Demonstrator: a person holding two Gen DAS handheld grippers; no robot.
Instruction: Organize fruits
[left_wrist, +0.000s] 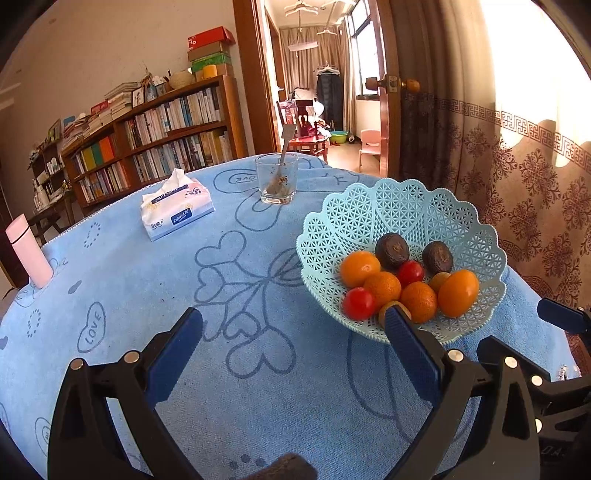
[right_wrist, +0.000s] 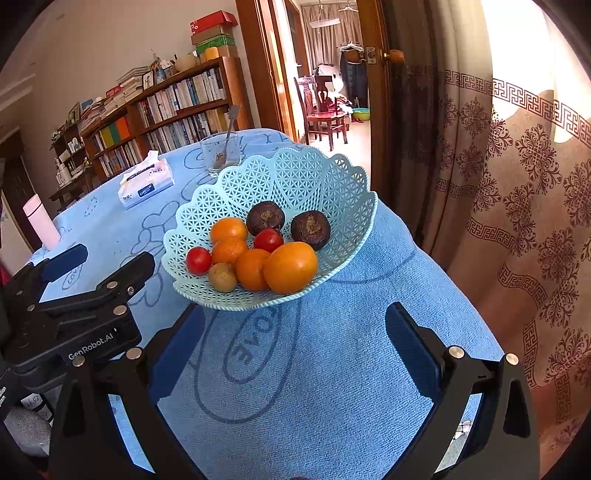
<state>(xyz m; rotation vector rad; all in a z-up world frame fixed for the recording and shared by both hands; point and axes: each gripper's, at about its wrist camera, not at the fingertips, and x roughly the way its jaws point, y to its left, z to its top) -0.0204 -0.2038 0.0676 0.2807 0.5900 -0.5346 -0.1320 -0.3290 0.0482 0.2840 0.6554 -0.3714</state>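
Both grippers are wide open & hold nothing. The left gripper (left_wrist: 293, 325) hangs low over the blue towel (left_wrist: 221, 295) in the bottom of its view, w/ its right finger tip just in front of the basket rim. The right gripper (right_wrist: 295, 325) sits at the bottom of its view, jaws spread, just short of the basket.

The fruit is all in the light blue plastic basket (right_wrist: 314, 173), mid frame in the right view, mid right in the left view. Inside: a big orange (right_wrist: 290, 267), smaller oranges like one at (right_wrist: 229, 229), two cherry tomatoes (right_wrist: 268, 240) & (right_wrist: 198, 260), two dark round fruits (right_wrist: 265, 218) & (right_wrist: 310, 229), & a small yellow-brown fruit (right_wrist: 222, 277). No loose fruit shows on the towel, so I think the job is about done.

What could go wrong:
- The basket is light & sits near the right edge of the table. A bump from a finger could tip it or push it off, & round fruit would roll away
- The tomatoes are soft. A hard squeeze would squash them
- The fruit is piled close, so grabbing one may knock the next one out
- The glass w/ a fork (left_wrist: 277, 179), upper mid of the left view, could fall if an arm swings far

Words I can read: "LOVE" on the towel (right_wrist: 245, 345), "GenRobot.AI" on the left gripper's body at the left of the right view, & "Colourlife", I think, on the tissue pack (left_wrist: 176, 208). Other writing is too small
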